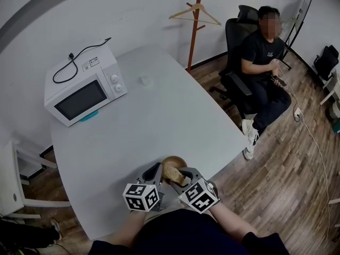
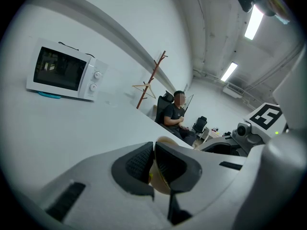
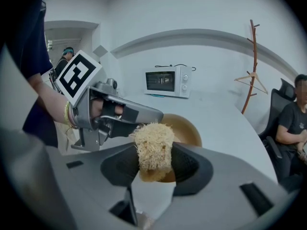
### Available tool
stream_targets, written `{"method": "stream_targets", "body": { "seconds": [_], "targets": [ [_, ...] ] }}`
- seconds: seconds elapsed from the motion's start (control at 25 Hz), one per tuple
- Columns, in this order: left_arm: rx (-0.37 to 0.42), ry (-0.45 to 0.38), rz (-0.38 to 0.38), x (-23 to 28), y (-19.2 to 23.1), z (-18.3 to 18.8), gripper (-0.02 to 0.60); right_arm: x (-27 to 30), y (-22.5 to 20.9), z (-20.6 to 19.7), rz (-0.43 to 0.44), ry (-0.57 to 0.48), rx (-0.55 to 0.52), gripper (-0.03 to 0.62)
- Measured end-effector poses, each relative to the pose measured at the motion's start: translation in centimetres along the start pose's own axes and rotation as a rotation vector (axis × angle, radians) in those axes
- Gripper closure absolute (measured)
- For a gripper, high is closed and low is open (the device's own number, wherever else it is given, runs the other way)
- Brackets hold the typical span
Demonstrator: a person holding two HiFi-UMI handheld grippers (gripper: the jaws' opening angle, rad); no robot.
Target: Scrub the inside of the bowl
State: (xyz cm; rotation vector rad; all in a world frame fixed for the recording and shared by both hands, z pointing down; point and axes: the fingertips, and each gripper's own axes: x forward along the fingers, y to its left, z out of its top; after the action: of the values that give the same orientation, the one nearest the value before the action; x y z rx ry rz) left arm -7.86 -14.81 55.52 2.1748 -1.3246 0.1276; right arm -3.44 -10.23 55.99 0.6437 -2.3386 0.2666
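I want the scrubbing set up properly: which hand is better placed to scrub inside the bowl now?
Right. The right tongs grip the scrubber right at the bowl, while the left tongs are pinched on the bowl's rim, steadying it.

From our head we look steeply down on the table (image 1: 159, 116); both gripper views sit low by the bowl (image 3: 188, 128), facing the microwave (image 3: 169, 80).
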Motion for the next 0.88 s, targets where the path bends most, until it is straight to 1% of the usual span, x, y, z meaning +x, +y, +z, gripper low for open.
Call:
{"method": "stream_targets", "body": {
  "seconds": [0.16, 0.28, 0.52, 0.8, 0.88],
  "targets": [
    [0.012, 0.003, -0.012, 0.2, -0.5, 0.0, 0.551, -0.6, -0.6, -0.7, -0.006, 0.013, 0.011, 0.414],
    [0.027, 0.000, -0.019, 0.4, -0.5, 0.2, 0.551, -0.7, -1.4, -1.1, -0.032, 0.023, 0.021, 0.414],
    [0.031, 0.012, -0.027, 0.4, -0.7, -0.5, 0.551, -1.2, -2.5, -2.1, -0.074, 0.036, 0.051, 0.414],
    [0.034, 0.019, -0.032, 0.4, -0.8, -0.8, 0.551, -1.6, -3.4, -2.4, -0.103, 0.012, 0.098, 0.414],
    [0.034, 0.030, -0.036, 0.7, -0.6, -1.1, 0.551, -1.4, -3.7, -2.4, -0.114, 0.016, 0.086, 0.414]
  ]
}}
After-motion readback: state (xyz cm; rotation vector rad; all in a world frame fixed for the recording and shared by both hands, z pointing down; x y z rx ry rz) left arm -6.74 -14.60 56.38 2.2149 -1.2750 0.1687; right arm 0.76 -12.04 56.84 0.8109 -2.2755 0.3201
